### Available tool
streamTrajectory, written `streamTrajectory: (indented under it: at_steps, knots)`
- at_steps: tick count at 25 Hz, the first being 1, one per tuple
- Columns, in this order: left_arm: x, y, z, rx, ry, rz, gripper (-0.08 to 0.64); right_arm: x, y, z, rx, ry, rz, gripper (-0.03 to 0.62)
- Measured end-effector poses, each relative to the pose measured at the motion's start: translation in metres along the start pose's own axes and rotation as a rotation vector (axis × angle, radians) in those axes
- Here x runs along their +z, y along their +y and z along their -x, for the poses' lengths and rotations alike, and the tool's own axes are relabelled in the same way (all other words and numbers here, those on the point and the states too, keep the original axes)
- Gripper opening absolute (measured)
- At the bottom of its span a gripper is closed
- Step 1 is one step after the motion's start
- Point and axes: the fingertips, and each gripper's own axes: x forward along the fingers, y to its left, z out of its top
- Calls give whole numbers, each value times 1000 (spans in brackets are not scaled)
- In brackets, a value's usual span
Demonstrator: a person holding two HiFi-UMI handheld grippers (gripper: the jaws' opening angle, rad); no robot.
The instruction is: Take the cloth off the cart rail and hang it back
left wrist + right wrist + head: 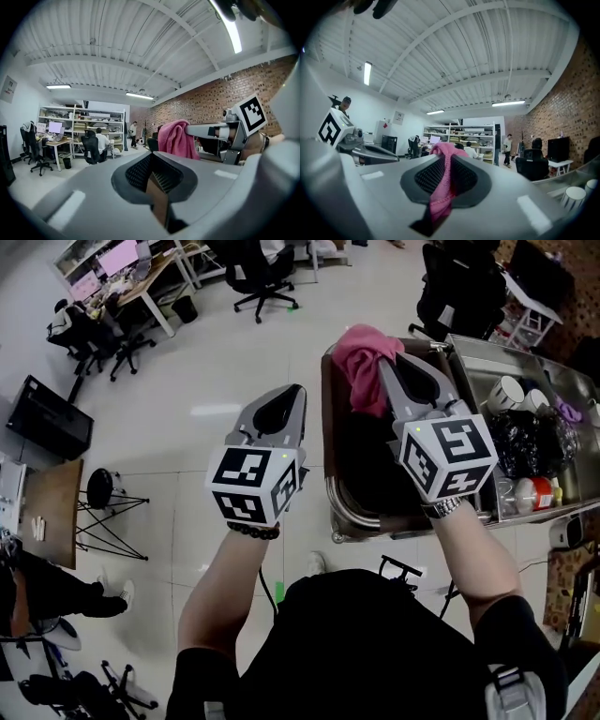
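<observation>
Right tool tight on pink cloth (soft, crumpled, 1 bunch)

A black swivel office chair stands on the pale tiled floor, with a round black stool well apart. White metal shelving meets a red brick wall.
</observation>
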Motion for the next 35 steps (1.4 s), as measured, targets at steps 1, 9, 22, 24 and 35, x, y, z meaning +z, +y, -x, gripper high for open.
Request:
streamTrajectory:
  at_steps: [1, 9, 22, 24, 35]
  knots:
    - [-3, 6, -3, -20, -1, 5, 5, -4, 0, -6, -22, 8, 6, 35]
    - [-21, 63, -29, -137, 12, 35, 5, -25, 6, -61, -146, 60, 34, 35]
    - [-25, 85, -45, -162, 23, 86, 5, -33, 9, -87, -145, 126, 84, 37]
    - [-29, 83, -45, -145, 24, 91, 5, -40, 8, -87, -125, 140, 90, 36]
    - [-25, 105, -42, -186, 22, 81, 5, -20, 57, -112, 12, 62, 152, 35]
